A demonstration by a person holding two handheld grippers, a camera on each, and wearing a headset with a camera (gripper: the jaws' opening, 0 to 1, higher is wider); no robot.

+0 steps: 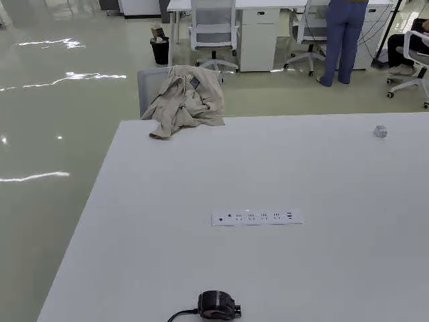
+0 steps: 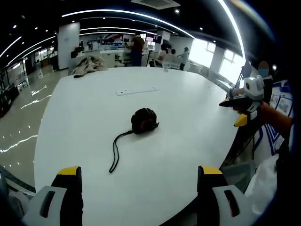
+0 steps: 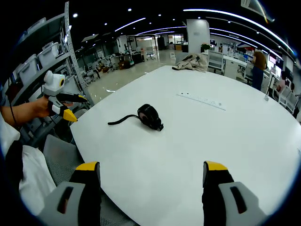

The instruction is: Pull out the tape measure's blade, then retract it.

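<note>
Head view: a black tape measure (image 1: 218, 305) lies on a white table (image 1: 281, 168) close to its near edge, its blade housed and its dark wrist strap (image 1: 181, 314) trailing to the left. Bare tabletop stretches from it to a white power strip (image 1: 257, 218) set flat at mid-table, and further to the far edge, where a beige jacket (image 1: 184, 100) hangs over a grey chair (image 1: 149, 84). A small crumpled object (image 1: 380, 131) sits alone near the far right. The table's left edge runs along a wide, glossy floor (image 1: 53, 134); beyond the far edge stand white desks, office chairs and a person in blue trousers (image 1: 343, 37).

In the left gripper view, the left gripper (image 2: 139, 172) is held back at the near edge, its yellow-tipped jaws spread wide with nothing between them, the tape measure well ahead. The right gripper (image 2: 244, 101) appears there in a hand off the table's right rim. The right gripper view shows its jaws equally wide and empty, well apart from the tape.

Markings on the power strip's sockets and on the tape's case are too small to read.
</note>
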